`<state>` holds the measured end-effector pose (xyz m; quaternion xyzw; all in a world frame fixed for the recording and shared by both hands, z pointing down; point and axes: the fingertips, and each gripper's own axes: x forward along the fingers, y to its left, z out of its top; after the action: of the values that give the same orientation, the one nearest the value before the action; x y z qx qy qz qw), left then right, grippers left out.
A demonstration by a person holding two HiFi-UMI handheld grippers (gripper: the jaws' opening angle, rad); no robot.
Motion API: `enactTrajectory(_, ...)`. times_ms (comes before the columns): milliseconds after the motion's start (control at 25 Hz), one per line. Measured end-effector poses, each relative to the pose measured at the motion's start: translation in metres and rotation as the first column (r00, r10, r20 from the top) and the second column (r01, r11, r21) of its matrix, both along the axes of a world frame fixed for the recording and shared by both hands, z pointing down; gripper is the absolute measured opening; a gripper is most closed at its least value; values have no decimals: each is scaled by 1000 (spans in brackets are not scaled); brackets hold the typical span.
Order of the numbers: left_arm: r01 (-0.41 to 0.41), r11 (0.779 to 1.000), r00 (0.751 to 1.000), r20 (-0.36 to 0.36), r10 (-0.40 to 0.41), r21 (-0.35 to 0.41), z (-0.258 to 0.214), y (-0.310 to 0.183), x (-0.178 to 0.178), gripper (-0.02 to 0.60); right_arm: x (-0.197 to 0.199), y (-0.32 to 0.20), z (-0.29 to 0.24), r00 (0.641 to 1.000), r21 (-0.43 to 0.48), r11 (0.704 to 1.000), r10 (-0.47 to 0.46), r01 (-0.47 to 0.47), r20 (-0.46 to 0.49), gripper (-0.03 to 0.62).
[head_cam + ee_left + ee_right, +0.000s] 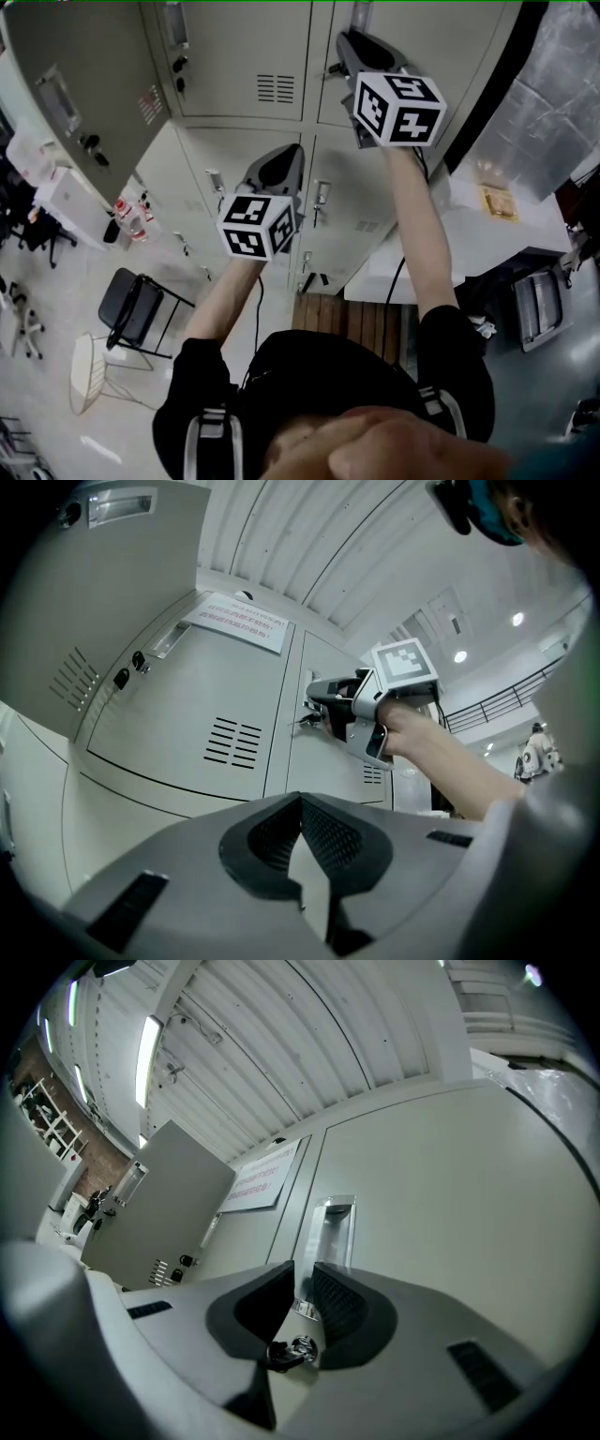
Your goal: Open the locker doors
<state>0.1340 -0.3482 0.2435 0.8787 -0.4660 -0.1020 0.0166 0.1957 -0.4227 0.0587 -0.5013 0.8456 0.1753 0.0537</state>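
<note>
Up against the locker doors (244, 66), left gripper (302, 803) pressing its jaws together, hanging clear of the closed fronts, right gripper (302, 1274) holding its jaws slightly apart, key (291, 1352) sitting low between them, recessed handle (330, 1232) just beyond, far-left door (84, 84) standing open, paper notice (262, 1180) showing print too small to read.

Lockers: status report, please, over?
Left tongs shut, empty. Right tongs open, key between them. Its door closed; far-left door swung open. Nothing blocking.
</note>
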Motion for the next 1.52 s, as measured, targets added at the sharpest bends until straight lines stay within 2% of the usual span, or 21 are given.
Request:
enactTrajectory(200,-2,1000,1000,9,2,-4,3,2,-3,9,-2,-1,-1,1000,-14,1000,-2,2,2,71)
enactTrajectory(560,-5,1000,999,32,5,-20,10,10,-5,9,-6,10,-1,994,-25,995,-91,93,58,103)
enactTrajectory(800,-11,1000,999,35,12,-15,6,15,-3,9,-5,35,-2,983,-15,986,-162,164,85,103)
enactTrajectory(1120,-57,998,996,71,55,27,-11,26,23,9,1,77,-4,959,-14,965,-260,263,117,104)
enactTrajectory(1520,-69,997,995,73,66,37,-16,36,39,9,16,122,-5,935,-4,944,-327,331,138,108)
